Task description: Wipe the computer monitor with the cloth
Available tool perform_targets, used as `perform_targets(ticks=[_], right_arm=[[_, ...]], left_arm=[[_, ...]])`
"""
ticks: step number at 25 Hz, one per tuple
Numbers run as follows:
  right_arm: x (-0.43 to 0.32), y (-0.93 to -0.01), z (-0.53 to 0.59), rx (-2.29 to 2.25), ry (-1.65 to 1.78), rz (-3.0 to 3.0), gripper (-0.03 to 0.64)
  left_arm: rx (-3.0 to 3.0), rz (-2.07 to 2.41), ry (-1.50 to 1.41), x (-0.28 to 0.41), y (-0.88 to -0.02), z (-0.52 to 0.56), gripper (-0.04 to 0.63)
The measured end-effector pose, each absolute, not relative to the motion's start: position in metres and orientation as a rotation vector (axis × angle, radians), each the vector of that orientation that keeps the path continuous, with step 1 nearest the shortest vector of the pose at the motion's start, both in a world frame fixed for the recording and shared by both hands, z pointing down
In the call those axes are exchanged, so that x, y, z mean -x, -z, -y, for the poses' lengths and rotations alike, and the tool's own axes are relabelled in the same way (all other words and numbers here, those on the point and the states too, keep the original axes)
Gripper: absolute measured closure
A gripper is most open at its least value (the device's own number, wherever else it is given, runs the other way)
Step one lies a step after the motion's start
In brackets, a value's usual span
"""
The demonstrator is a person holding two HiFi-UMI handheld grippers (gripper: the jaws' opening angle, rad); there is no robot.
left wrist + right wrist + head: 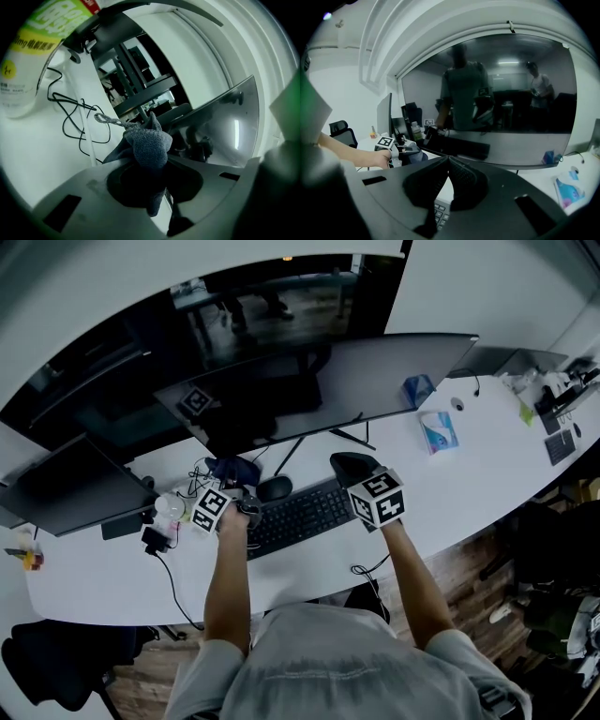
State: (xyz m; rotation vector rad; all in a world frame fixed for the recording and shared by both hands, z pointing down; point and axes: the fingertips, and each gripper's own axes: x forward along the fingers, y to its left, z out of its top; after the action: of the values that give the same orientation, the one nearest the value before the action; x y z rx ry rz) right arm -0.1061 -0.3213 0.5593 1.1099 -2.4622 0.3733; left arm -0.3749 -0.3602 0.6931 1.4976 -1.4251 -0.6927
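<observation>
- We see the cloth [147, 140] as a blue-grey, coarsely knitted rag bunched into a soft lump. A thin corded loop [107, 120] sticks out at its upper left, and a tail hangs below the pinch.
- The left gripper [149, 180] has its fingers pressed on that bunched cloth, so the rag fills the gap between them.
- In the head view the cloth [232, 470] sits at the left gripper [238, 486], above the white desk [469, 484]. It is just beside the dark mouse [275, 488], behind the left end of the keyboard [300, 517] and near the lower edge of the monitor [281, 362]. We cannot tell whether it touches the screen.
- The right gripper [446, 159] has its ribbed fingers pressed together with nothing between them. In the head view the right gripper [352, 465] hangs over the keyboard's right end.
- The curved monitor [497, 93] is dark and glossy and mirrors standing figures and the room.
- A bottle [33, 47] stands upper left in the left gripper view. It carries a green and yellow label with pale lettering that we cannot make out whole.
- Black cables [70, 112] curl on the desk beside it.
- A blue and white tissue pack [438, 432] lies to the right, with print too small to read.
- Each gripper's cube shows black and white square markers.
</observation>
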Motion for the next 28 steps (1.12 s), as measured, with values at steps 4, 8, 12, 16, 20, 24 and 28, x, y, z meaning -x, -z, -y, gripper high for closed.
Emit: perform_targets(ticks=[4,8,12,16,20,24,28], right_arm=[[0.097,-0.562,0.322,-1.136,-0.384,2.449,0.615],[0.091,-0.564,0.322,-1.155,-0.399,2.436,0.615],[0.086,-0.568,0.323,-1.163,-0.413,2.428,0.615],[0.075,-0.571,0.329,-1.216,-0.43,2.416,0.615],[0.056,-0.567,0.335,-1.288,-0.448,2.416,0.615],[0.037,-0.563,0.338,-1.334,-0.476,2.42,0.615],[0.02,-0.566,0.336,-1.348,-0.487,2.4,0.615]], left_arm=[[-1.469,1.381,0.754,0.363,-0.691,0.369,0.52],[-1.431,1.362,0.815,0.363,-0.691,0.374,0.52],[-1.425,1.346,0.827,0.359,-0.694,0.375,0.522],[-1.424,1.333,0.813,0.347,-0.693,0.378,0.522],[-1.404,1.332,0.844,0.342,-0.692,0.377,0.522],[-1.408,1.321,0.83,0.327,-0.691,0.381,0.522],[-1.401,1.308,0.835,0.307,-0.689,0.385,0.522]])
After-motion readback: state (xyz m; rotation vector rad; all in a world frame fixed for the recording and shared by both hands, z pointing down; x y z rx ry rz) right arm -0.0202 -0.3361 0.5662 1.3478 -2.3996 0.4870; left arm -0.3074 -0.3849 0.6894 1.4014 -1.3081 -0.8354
